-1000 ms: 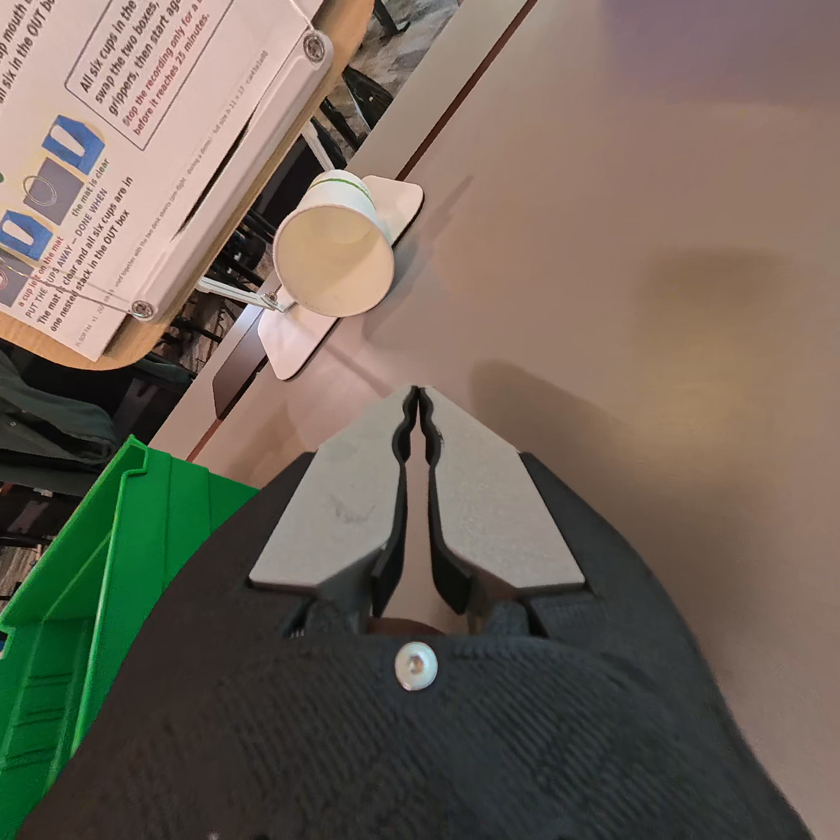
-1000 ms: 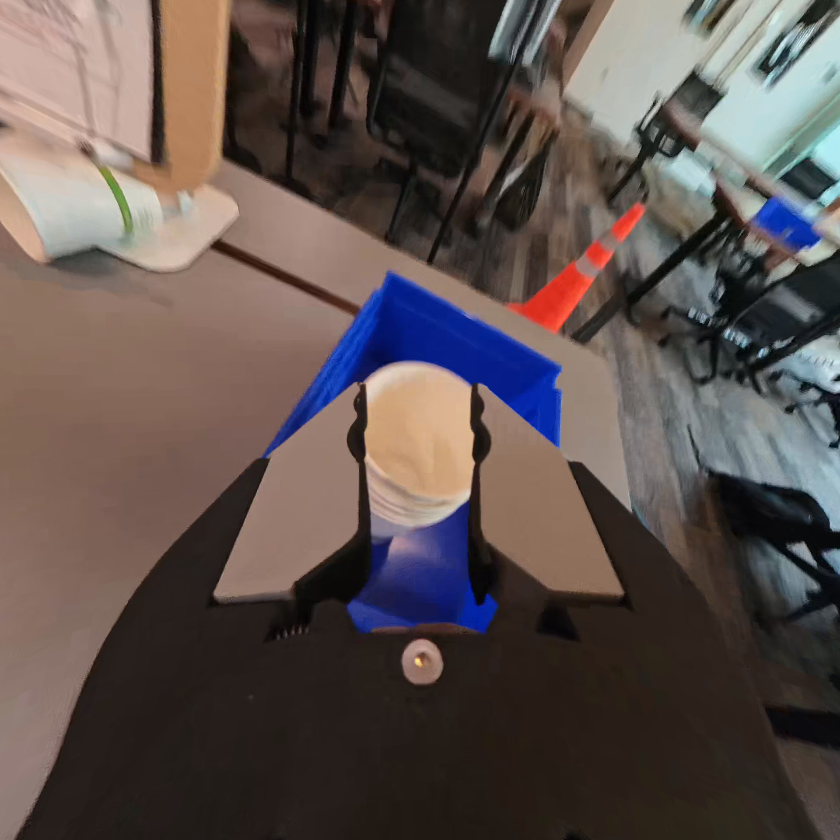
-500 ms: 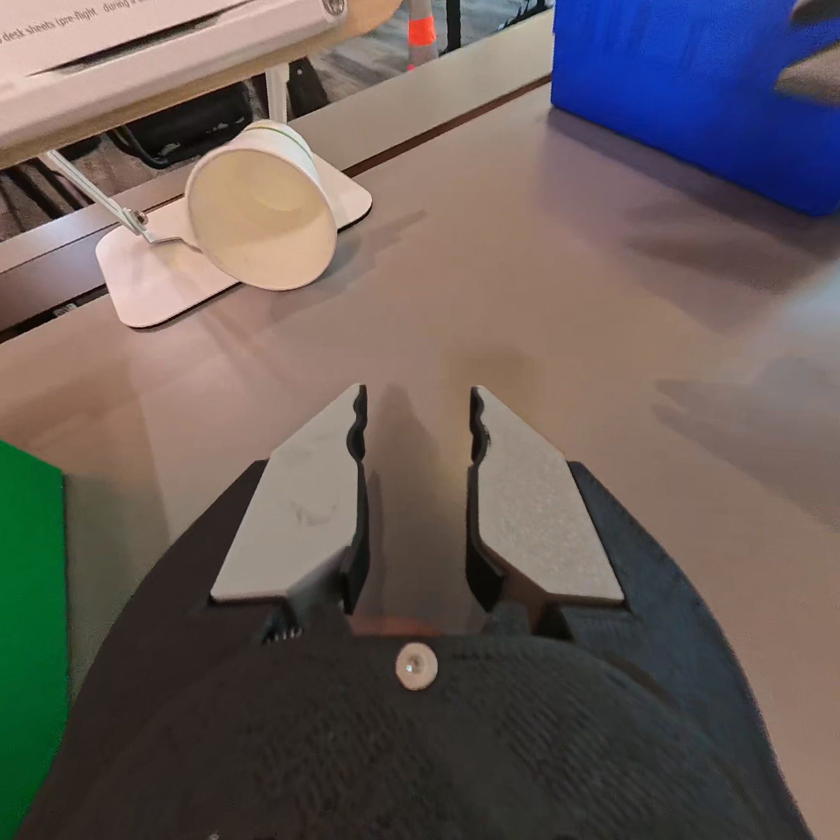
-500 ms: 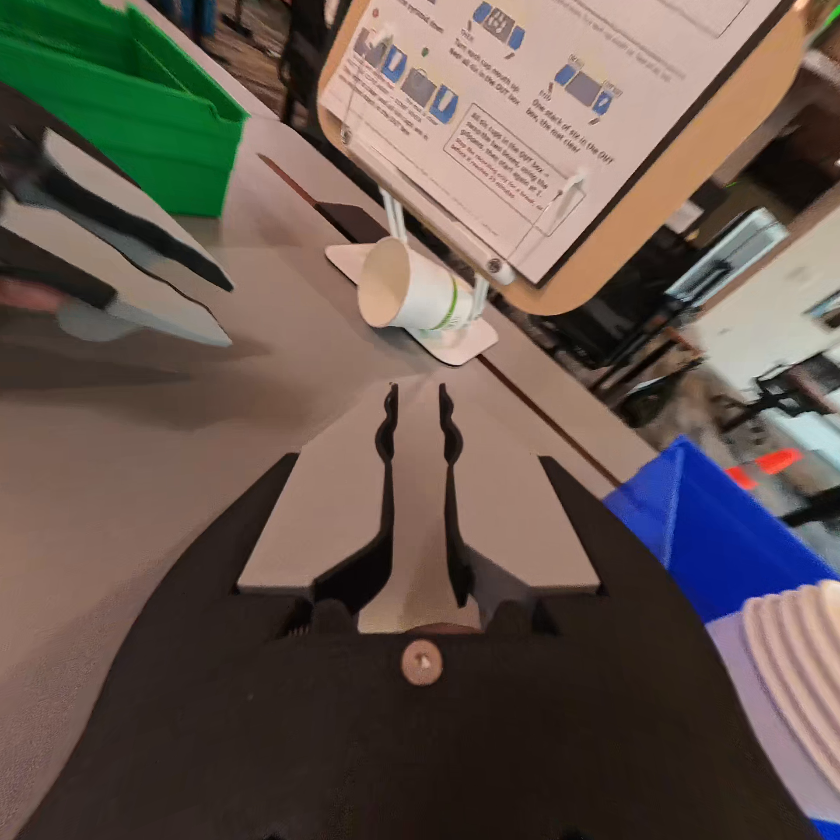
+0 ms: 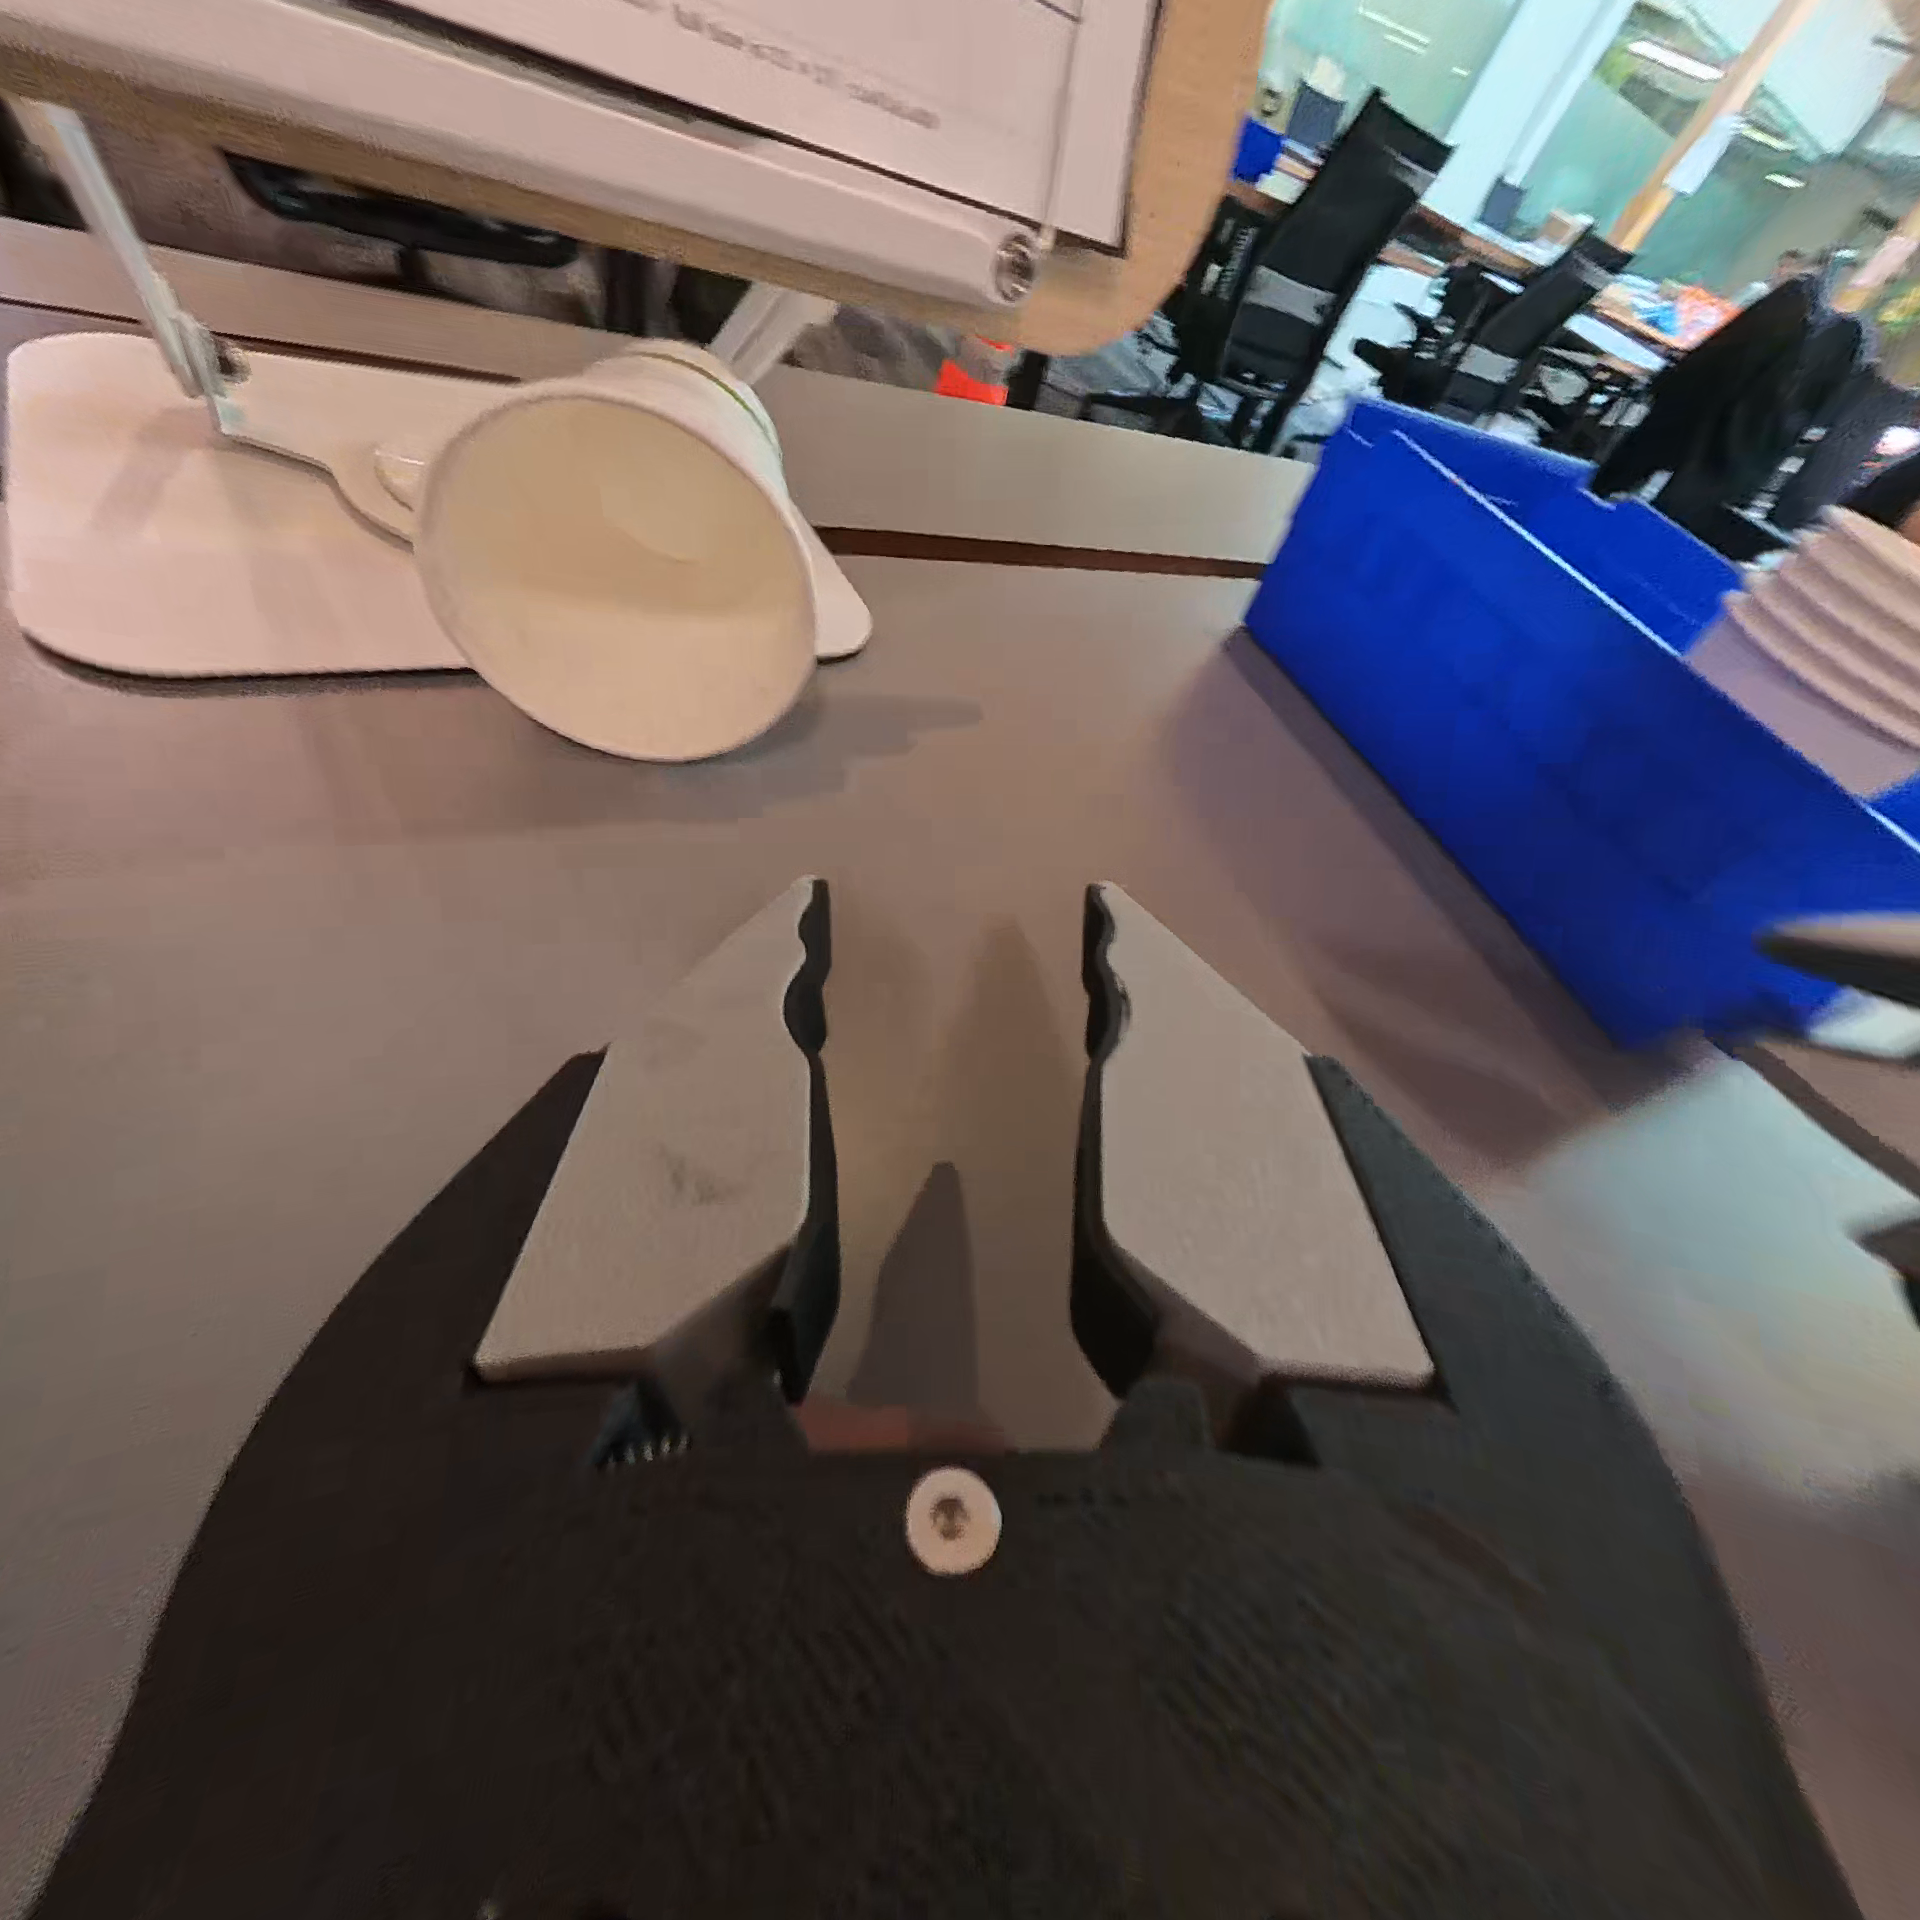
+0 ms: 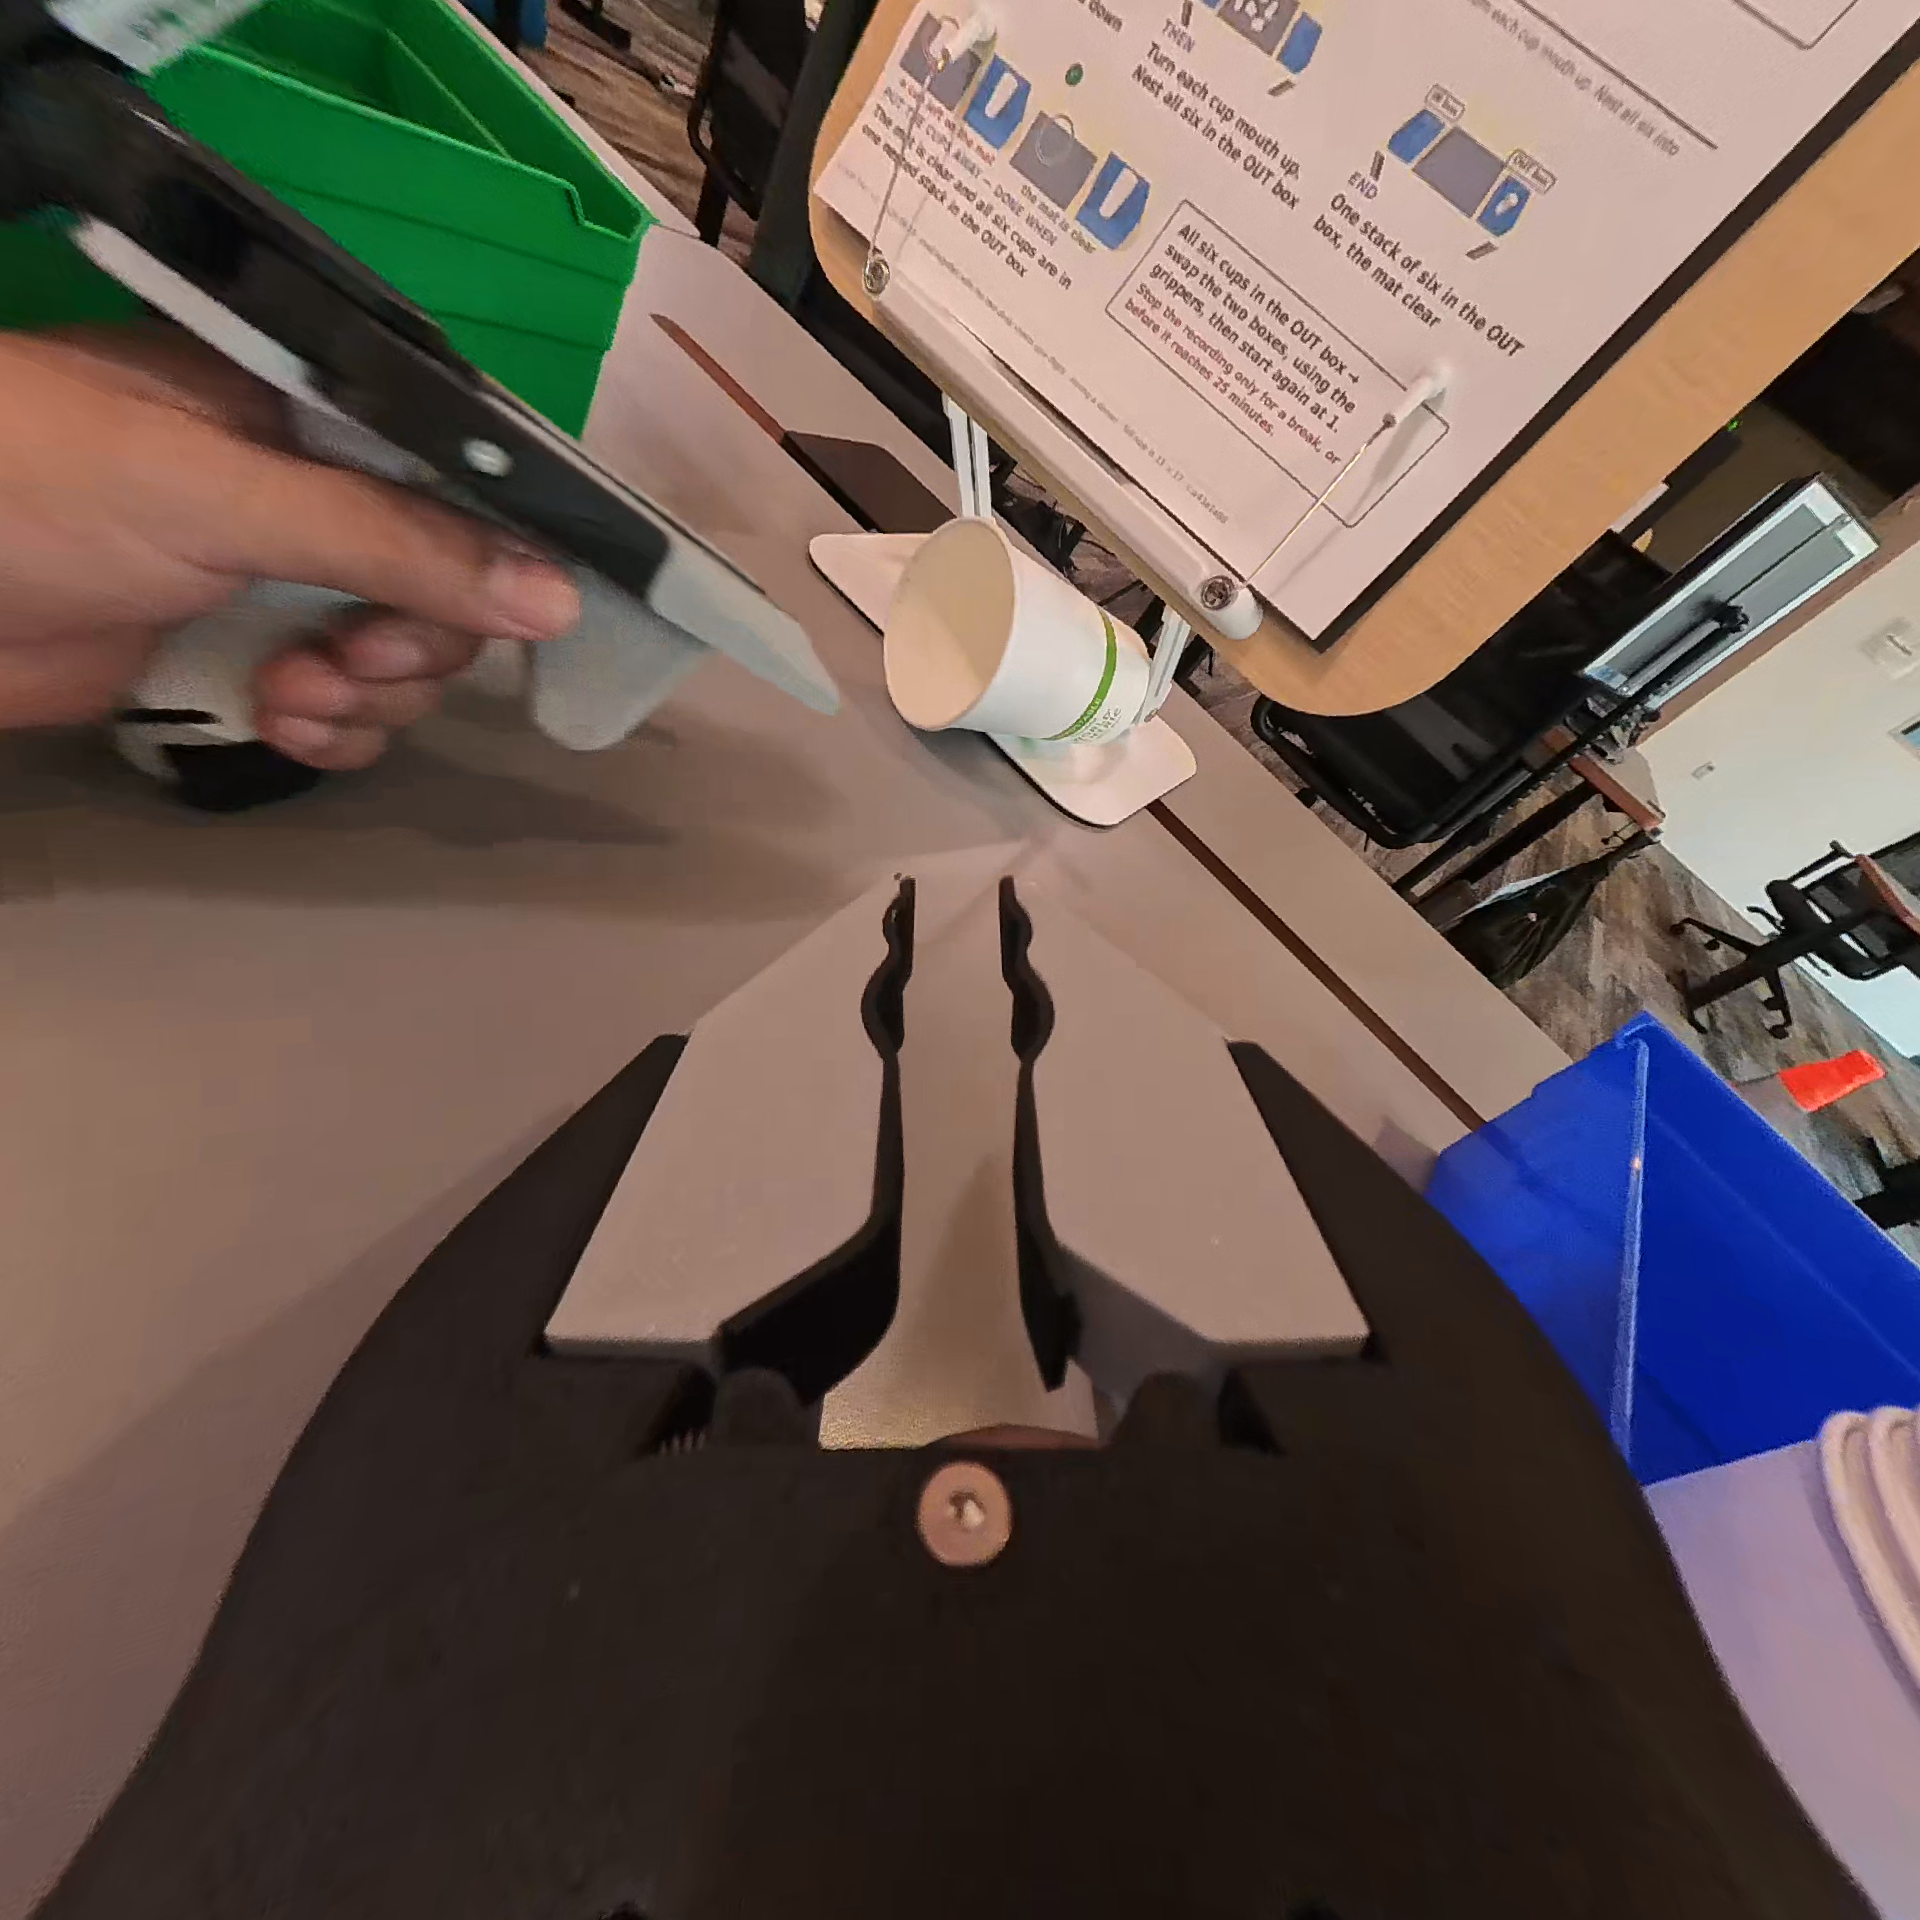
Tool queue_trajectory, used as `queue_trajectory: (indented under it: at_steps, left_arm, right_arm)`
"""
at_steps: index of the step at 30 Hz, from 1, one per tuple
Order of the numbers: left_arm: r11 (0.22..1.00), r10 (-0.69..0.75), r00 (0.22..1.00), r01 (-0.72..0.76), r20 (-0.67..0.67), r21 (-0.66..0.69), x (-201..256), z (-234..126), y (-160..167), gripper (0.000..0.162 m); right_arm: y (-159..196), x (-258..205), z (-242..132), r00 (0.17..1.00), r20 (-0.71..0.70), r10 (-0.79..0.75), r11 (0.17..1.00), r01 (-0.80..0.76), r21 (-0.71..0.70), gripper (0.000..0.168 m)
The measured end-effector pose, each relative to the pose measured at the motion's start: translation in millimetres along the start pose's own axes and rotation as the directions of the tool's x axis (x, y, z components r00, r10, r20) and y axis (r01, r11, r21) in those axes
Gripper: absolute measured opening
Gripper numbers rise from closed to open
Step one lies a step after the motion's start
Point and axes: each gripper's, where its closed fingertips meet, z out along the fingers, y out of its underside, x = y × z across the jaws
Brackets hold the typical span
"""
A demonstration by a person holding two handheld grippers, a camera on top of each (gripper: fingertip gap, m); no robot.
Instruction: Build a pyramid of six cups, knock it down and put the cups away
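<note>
One white paper cup with a green stripe (image 5: 613, 582) lies on its side against the white base of a sign stand, mouth toward me; it also shows in the right wrist view (image 6: 997, 644). My left gripper (image 5: 956, 914) is open and empty, low over the table, a short way in front of the cup. My right gripper (image 6: 954, 896) is empty with its jaws a narrow gap apart, pointing at the cup from farther back. A nested stack of white cups (image 5: 1829, 623) stands in the blue box (image 5: 1538, 727), also at the edge of the right wrist view (image 6: 1870, 1538).
The sign stand's base (image 5: 156, 540) and tilted instruction board (image 6: 1299, 208) stand at the table's far edge, overhanging the cup. A green box (image 6: 416, 177) sits far left. A hand holds the left gripper (image 6: 727, 623) near the cup. Chairs and an orange cone lie beyond the table.
My right gripper let go of the cup stack in the blue box and swung to face the lying cup, jaws narrowed. My left gripper opened and moved closer to the cup.
</note>
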Motion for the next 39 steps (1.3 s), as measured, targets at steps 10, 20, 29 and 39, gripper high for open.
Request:
queue_trajectory:
  at_steps: [10,20,29,39]
  left_arm:
    - [0.990,-0.121,0.991,0.117,0.060,0.078,-27.8,93.1,-44.9,0.047]
    - [1.000,0.010,1.000,-0.009,0.019,-0.021,-13.5,82.7,-28.2,0.000]
    - [0.626,0.659,0.701,-0.712,-0.272,-0.319,45.9,-20.3,22.4,0.000]
    - [-0.121,0.804,0.090,-0.943,-0.588,-0.310,90.9,-112.4,44.8,0.000]
  right_arm:
    - [-7.0,10.7,-13.0,1.000,-0.018,0.007,0.999,-0.006,0.046,0.012]
    - [0.9,16.6,-13.0,1.000,-0.009,0.010,0.999,-0.009,0.041,0.014]
    - [-25.6,-27.5,-42.7,0.943,0.326,-0.071,0.967,-0.014,0.254,0.026]
    - [-54.1,-82.0,-62.5,0.868,0.432,-0.246,0.934,0.094,0.343,0.056]
